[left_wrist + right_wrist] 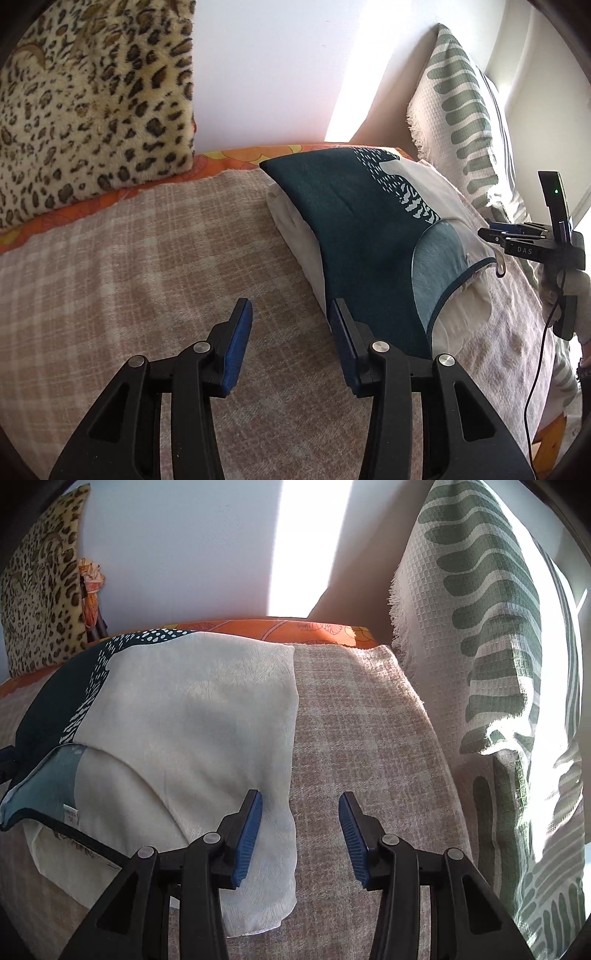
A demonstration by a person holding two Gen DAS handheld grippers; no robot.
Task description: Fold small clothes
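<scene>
1. Left wrist view: the garment (354, 221), dark teal and cream, is seen lying partly folded on the checked blanket (129, 258).
2. The left gripper (291, 325) is held half open and empty, beside the teal edge.
3. The right gripper (301, 823) is likewise half open, with nothing gripped.
4. The cloth is judged light, soft and limp; it is best taken at a corner or hem.

The letters "DAS" stand in white on the black body of the right gripper (496, 236), seen at the right edge of the left wrist view. A small white label (71, 815) is sewn inside the garment (184, 716) on the bed; its print is too small to read.
</scene>
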